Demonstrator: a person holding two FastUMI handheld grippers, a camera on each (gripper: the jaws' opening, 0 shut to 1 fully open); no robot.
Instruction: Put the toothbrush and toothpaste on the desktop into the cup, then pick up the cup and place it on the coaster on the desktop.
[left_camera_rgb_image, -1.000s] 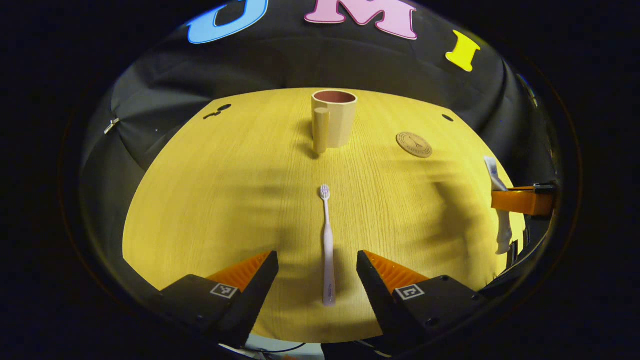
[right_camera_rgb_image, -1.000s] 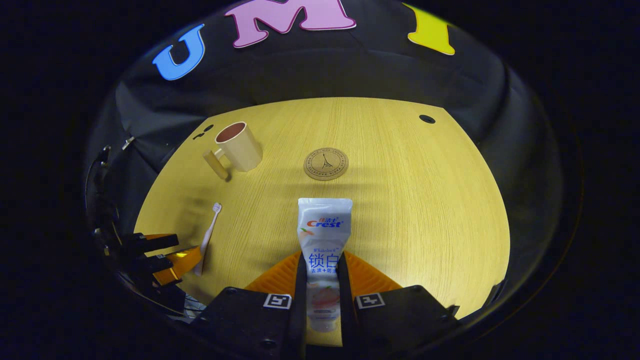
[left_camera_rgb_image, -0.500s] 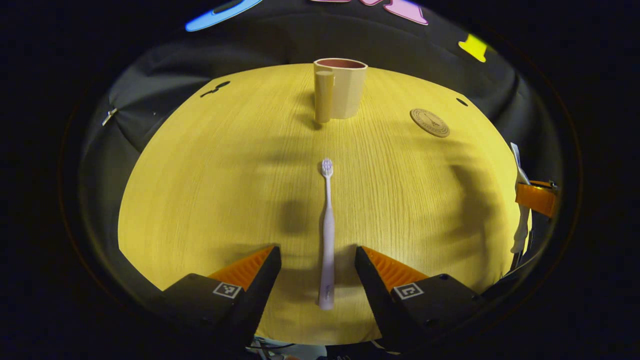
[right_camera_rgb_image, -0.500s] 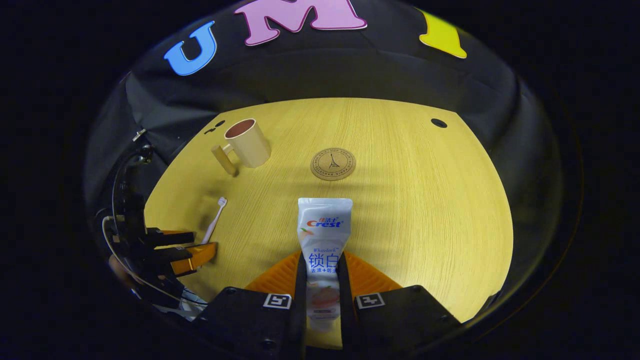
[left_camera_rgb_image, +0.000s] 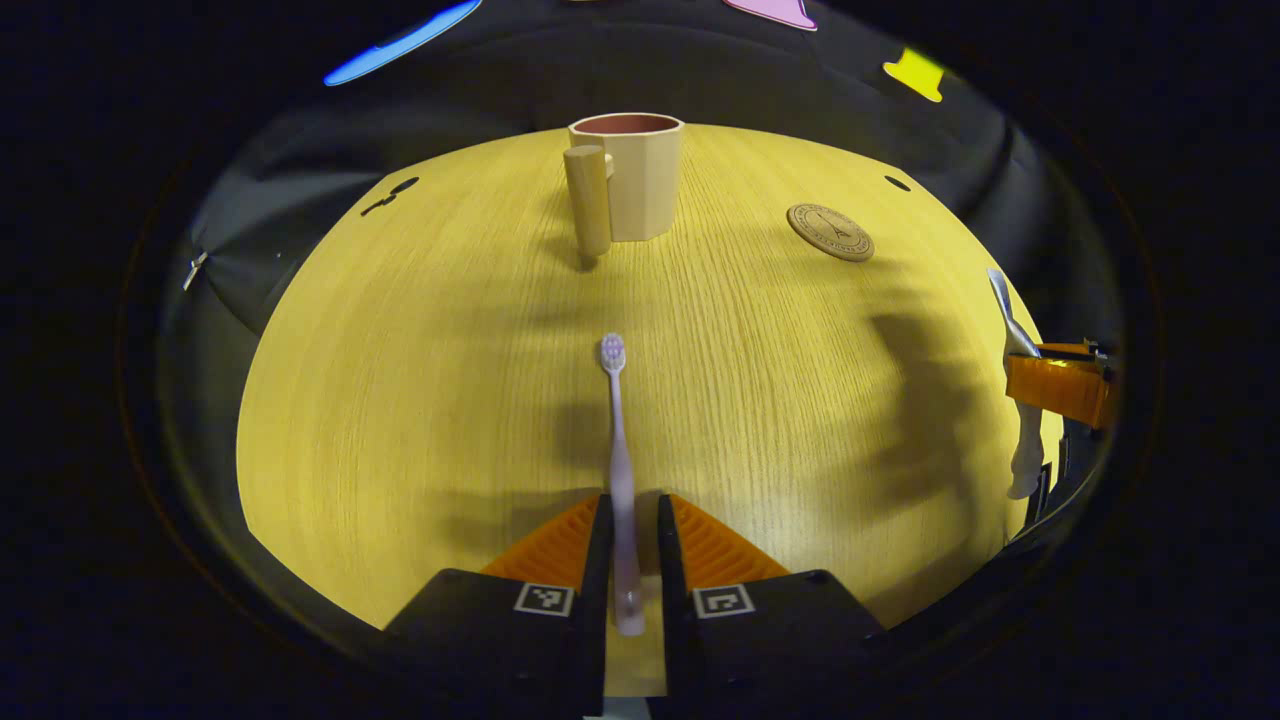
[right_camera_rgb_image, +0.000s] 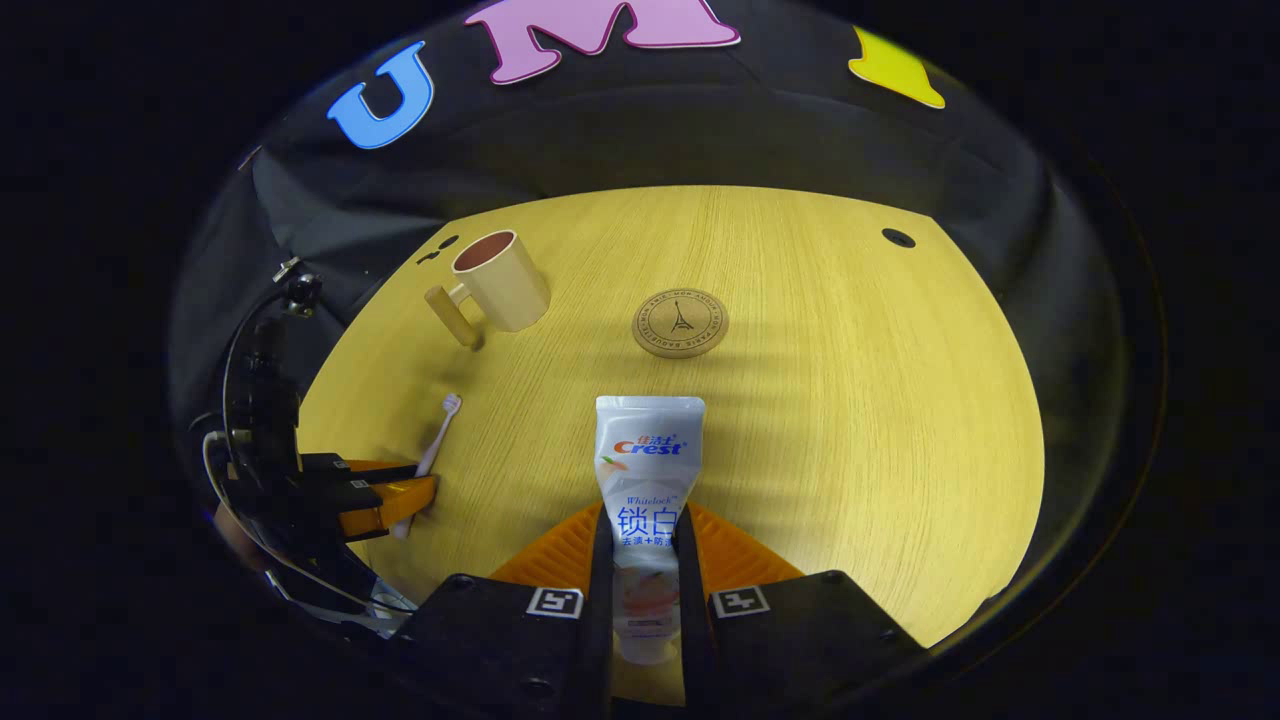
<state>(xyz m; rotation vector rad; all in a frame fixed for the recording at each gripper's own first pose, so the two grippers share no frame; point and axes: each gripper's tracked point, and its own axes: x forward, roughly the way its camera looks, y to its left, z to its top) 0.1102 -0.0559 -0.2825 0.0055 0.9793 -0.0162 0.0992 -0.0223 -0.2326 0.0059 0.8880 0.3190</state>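
On the desktop (left_camera_rgb_image: 400, 350), left gripper (left_camera_rgb_image: 630, 545) clamps toothbrush (left_camera_rgb_image: 618, 430); right gripper (right_camera_rgb_image: 643, 560) grips toothpaste (right_camera_rgb_image: 648, 470).

So the big change: the left tool (left_camera_rgb_image: 630, 530) was sitting wide open on either side of the toothbrush (left_camera_rgb_image: 619, 450) a second ago, and now both fingers are pinched right onto its handle. In the right gripper view it has slid up the worktop (right_camera_rgb_image: 850, 420) a little, toward the cup (right_camera_rgb_image: 500, 280). That view has also pulled back slightly from the coaster (right_camera_rgb_image: 680, 322).
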